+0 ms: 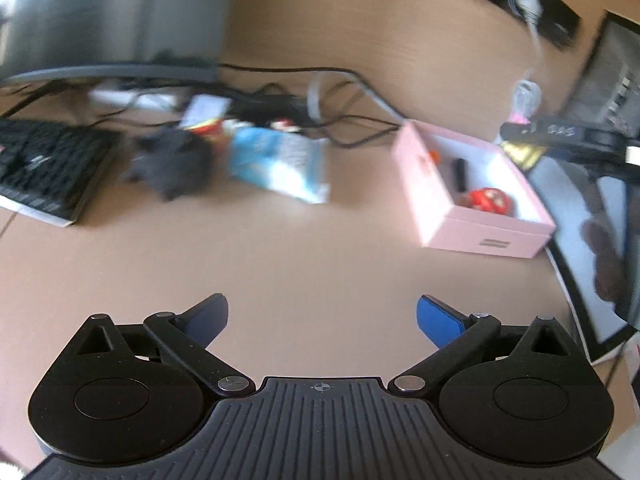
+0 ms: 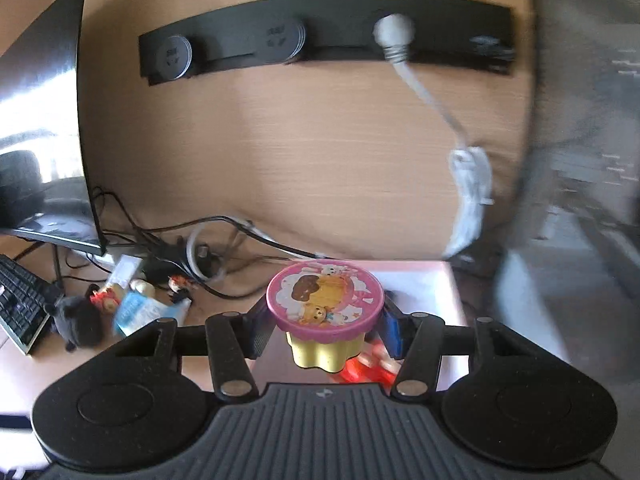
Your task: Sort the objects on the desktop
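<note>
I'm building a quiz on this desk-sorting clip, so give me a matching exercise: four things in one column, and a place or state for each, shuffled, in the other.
Things:
1. left gripper
2. pink-lidded yellow cup
3. red round toy
4. blue-and-white packet

Places or states:
A. lying inside the pink box
B. between the right gripper fingers, above the pink box
C. on the desk beside a dark plush toy
D. jaws wide apart, nothing between them

Pairs: 1-D, 2-B, 3-A, 4-C
</note>
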The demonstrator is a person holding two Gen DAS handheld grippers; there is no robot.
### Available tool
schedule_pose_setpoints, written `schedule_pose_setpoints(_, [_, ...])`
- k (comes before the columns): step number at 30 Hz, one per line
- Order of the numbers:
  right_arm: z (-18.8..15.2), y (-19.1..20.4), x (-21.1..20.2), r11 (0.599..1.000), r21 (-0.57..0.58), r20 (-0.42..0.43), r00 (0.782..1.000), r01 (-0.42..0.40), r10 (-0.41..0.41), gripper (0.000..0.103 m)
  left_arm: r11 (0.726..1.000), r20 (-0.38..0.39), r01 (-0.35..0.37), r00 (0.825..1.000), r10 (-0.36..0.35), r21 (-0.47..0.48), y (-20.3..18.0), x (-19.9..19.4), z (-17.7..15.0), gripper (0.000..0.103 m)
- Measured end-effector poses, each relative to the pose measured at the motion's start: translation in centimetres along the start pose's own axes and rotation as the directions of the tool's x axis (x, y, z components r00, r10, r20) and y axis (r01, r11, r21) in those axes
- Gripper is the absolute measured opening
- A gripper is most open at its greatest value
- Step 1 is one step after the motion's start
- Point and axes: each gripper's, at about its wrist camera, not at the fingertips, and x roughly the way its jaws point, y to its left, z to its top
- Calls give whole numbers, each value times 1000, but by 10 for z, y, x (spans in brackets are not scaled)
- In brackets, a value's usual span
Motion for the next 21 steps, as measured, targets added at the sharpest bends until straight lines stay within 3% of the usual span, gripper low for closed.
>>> schedule_pose_setpoints(2, [-5,14,30,999,-27,-22,999,41,-42,69,999,7,-39,999,39,-27,13,-11,-6,103])
schedule_pose_setpoints(5, [-14,21,36,998,-38,-42,998,55,-57,69,995,1,-76,997,77,-69,28,-21,-14,103])
schedule_pose_setpoints(8, [-34,29,30,999,-20,-87,996,-27,25,69,990,-14,-99,995,98,-96,39,-27,-25,103])
schedule_pose_setpoints(13, [-55,66,23,989,-95,-113,989,-110,99,70,984,-14,-121,993,120,-132,51,-35,-36,103])
schedule_pose_setpoints(21, [-49,129,52,954,-223,-136,976,-200,172,71,971,-11,-162,987,162,-176,76,-43,-45,103])
